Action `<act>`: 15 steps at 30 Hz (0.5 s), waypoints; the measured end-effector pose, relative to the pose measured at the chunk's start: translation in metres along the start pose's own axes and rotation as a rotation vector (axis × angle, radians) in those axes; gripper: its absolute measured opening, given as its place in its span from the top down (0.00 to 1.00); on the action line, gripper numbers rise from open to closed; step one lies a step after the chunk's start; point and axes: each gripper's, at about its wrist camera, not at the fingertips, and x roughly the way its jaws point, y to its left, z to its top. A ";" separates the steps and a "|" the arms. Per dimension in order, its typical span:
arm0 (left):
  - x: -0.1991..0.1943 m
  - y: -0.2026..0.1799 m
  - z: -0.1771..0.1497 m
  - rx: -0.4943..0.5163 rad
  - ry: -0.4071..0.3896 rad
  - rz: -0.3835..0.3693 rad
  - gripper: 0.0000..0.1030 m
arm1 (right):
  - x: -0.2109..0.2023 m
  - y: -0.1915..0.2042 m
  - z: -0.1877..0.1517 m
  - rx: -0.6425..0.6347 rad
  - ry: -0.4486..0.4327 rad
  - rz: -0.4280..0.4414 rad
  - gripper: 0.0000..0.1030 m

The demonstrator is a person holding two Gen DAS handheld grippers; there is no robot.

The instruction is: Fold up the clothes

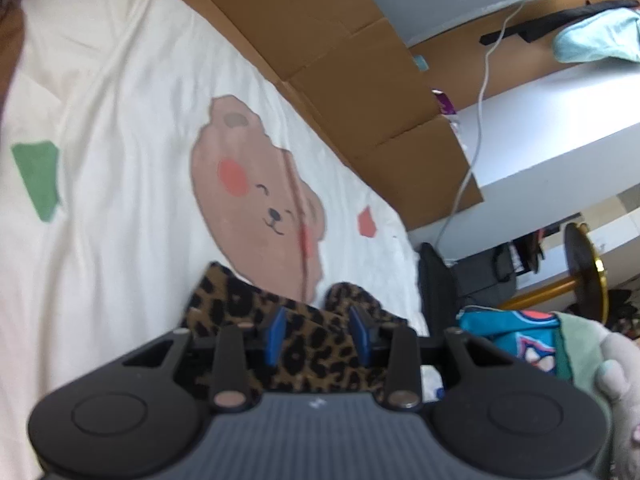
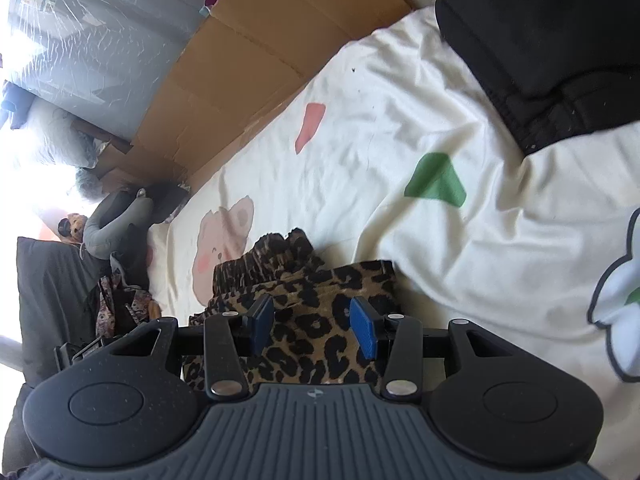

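A leopard-print garment (image 1: 308, 348) lies bunched on a cream bed sheet (image 1: 100, 240) printed with a brown bear (image 1: 256, 200). My left gripper (image 1: 318, 332) is open just above the garment, and the cloth shows between its blue pads (image 1: 276, 332) without being pinched. In the right wrist view the same garment (image 2: 316, 292) lies in folded layers with a ruffled edge at its far end. My right gripper (image 2: 313, 326) hovers open over it, pads (image 2: 364, 330) wide apart, with cloth showing in the gap.
Flattened cardboard (image 1: 360, 80) runs along the bed's far edge, also cardboard (image 2: 248, 60). A black garment (image 2: 552, 48) lies at the sheet's upper right. A teal printed cloth (image 1: 516, 340) and a dark bag (image 1: 436, 280) sit off the bed edge. A white cable (image 1: 480, 100) hangs down.
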 end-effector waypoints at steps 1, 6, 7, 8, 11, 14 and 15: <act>0.000 0.001 0.001 0.013 -0.001 0.026 0.64 | 0.002 0.001 0.000 -0.027 0.001 -0.028 0.52; 0.005 0.002 0.004 0.130 0.022 0.197 0.63 | 0.019 0.003 -0.003 -0.124 0.017 -0.146 0.52; 0.006 0.003 0.004 0.147 0.027 0.213 0.63 | 0.023 0.002 -0.004 -0.134 0.022 -0.156 0.52; 0.008 0.004 0.004 0.155 0.035 0.221 0.62 | 0.026 0.001 -0.005 -0.142 0.027 -0.169 0.52; 0.014 0.008 0.003 0.173 0.056 0.242 0.61 | 0.032 0.001 -0.007 -0.171 0.041 -0.192 0.65; 0.022 0.010 0.003 0.190 0.071 0.258 0.61 | 0.031 0.006 -0.006 -0.222 0.038 -0.203 0.93; 0.024 0.010 0.004 0.195 0.074 0.260 0.61 | 0.030 0.007 -0.005 -0.234 0.037 -0.196 0.97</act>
